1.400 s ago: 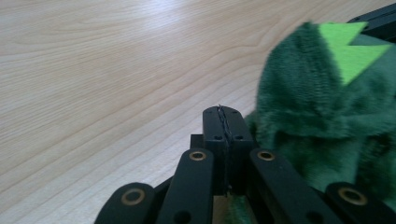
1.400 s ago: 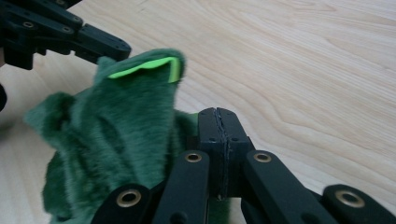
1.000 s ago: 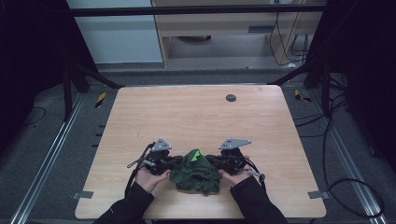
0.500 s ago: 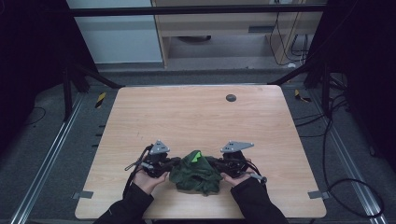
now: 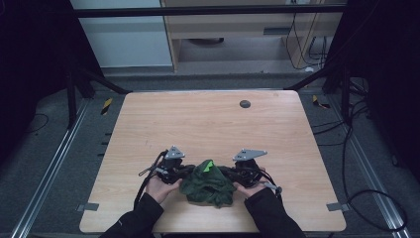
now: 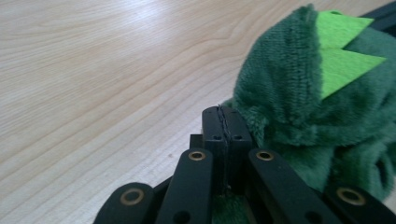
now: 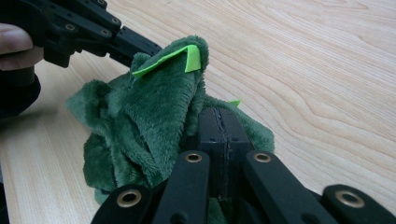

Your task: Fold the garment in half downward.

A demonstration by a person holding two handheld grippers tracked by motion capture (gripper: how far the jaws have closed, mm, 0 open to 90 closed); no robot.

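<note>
A dark green plush cloth (image 5: 208,182) with bright green felt spikes lies bunched in a peak near the table's front edge. My left gripper (image 5: 185,172) meets it from the left and my right gripper (image 5: 231,174) from the right. In the left gripper view the jaws (image 6: 224,114) are pressed together, with the plush (image 6: 308,102) against their right side and more plush showing under the linkage. The right gripper view has its jaws (image 7: 219,116) shut too, plush (image 7: 154,107) wrapped around them. The left gripper (image 7: 93,32) reaches the cloth's far side.
The wooden table (image 5: 208,124) stretches bare beyond the cloth, with a small dark round cap (image 5: 244,103) near its far edge. Dark metal frame bars and cables stand around the table. Both forearms in dark sleeves enter from the bottom.
</note>
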